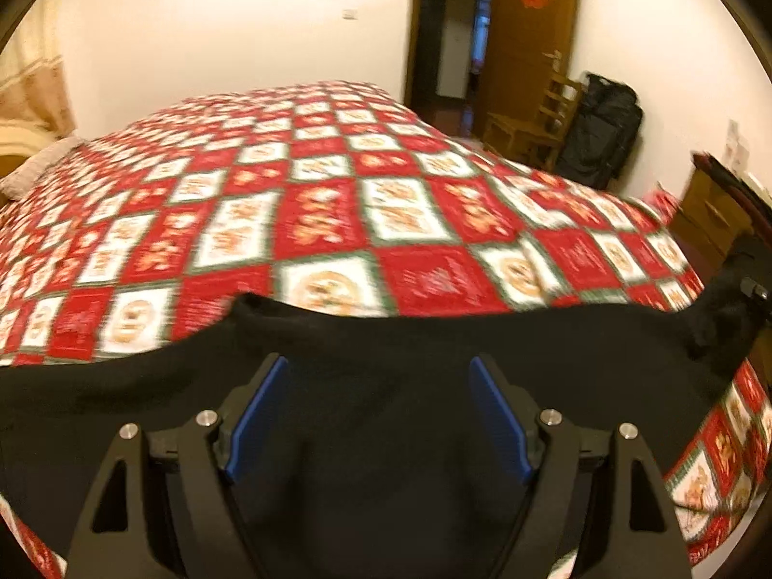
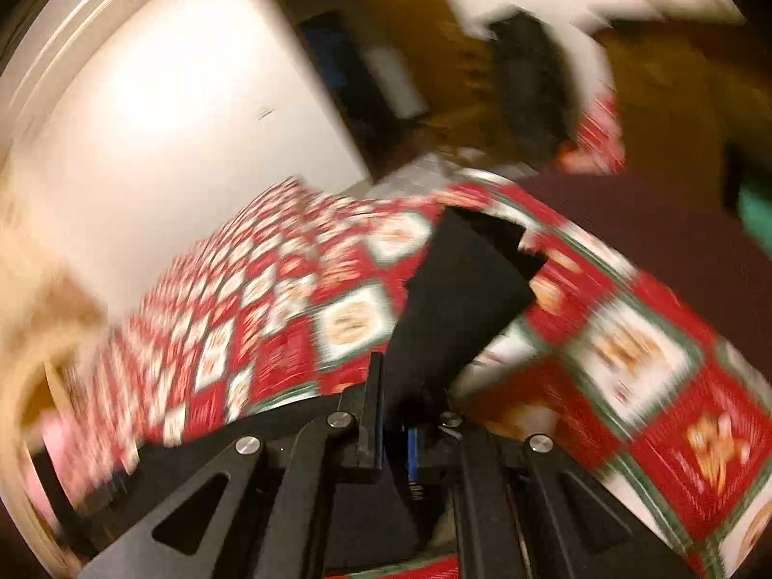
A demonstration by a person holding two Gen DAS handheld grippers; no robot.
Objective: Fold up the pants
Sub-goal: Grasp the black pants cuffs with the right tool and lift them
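Two grippers work black pants (image 1: 366,386) spread along the near edge of a bed (image 1: 337,222) covered in a red-and-white checked quilt. The right gripper (image 2: 400,410) has its jaws together, clamped on a fold of the dark cloth, which rises from the pinch toward the far right of its heavily blurred, tilted view. The left gripper (image 1: 376,410) hangs over the middle of the garment with its jaws wide apart, blue pads (image 1: 255,415) clear of the cloth and nothing between them. In the left view a corner of the pants stretches up at the far right edge, apparently toward the right-hand tool (image 1: 755,289), though that edge is too dark to be sure.

Risks, as judged from here: only one point of the garment is held, so a fast swing could drag the whole piece across the quilt rather than turn one part over. The pinch looks narrow, and thin cloth could slip out mid-lift. With the left jaws idle, nothing pins the rest, so the fold line may wander, bunch or land crooked. Pants this near the bed edge could also slide off toward the floor
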